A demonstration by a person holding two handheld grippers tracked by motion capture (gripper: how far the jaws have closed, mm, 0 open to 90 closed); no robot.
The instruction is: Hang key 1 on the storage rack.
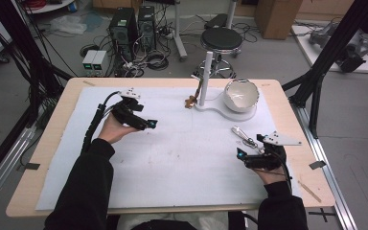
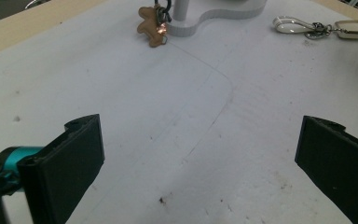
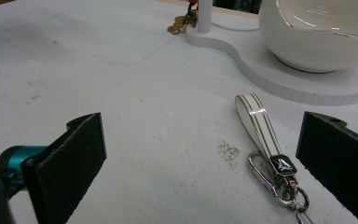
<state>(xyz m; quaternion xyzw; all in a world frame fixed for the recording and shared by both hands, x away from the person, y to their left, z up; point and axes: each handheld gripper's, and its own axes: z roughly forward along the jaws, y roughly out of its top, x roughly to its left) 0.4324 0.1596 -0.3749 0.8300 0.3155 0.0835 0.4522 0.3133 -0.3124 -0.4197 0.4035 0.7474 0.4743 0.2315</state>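
Note:
A white-strapped key fob (image 1: 244,136) with a metal clasp lies flat on the white mat (image 1: 172,158), just ahead of my right gripper (image 1: 242,154). In the right gripper view the key fob (image 3: 261,130) sits close to the right jaw, and my right gripper (image 3: 200,158) is open with nothing in it. A brown gingerbread keychain (image 1: 190,101) hangs beside the post (image 1: 206,79) of a white stand. My left gripper (image 1: 151,123) hovers open at the mat's left. From the left gripper (image 2: 203,144), the gingerbread keychain (image 2: 151,29) and the key fob (image 2: 303,25) lie far ahead.
The white stand's base (image 1: 230,114) carries a glossy white bowl (image 1: 241,95) at the back right of the mat. In the right gripper view the bowl (image 3: 321,32) stands just behind the key fob. The wooden table edge (image 1: 311,182) frames the mat.

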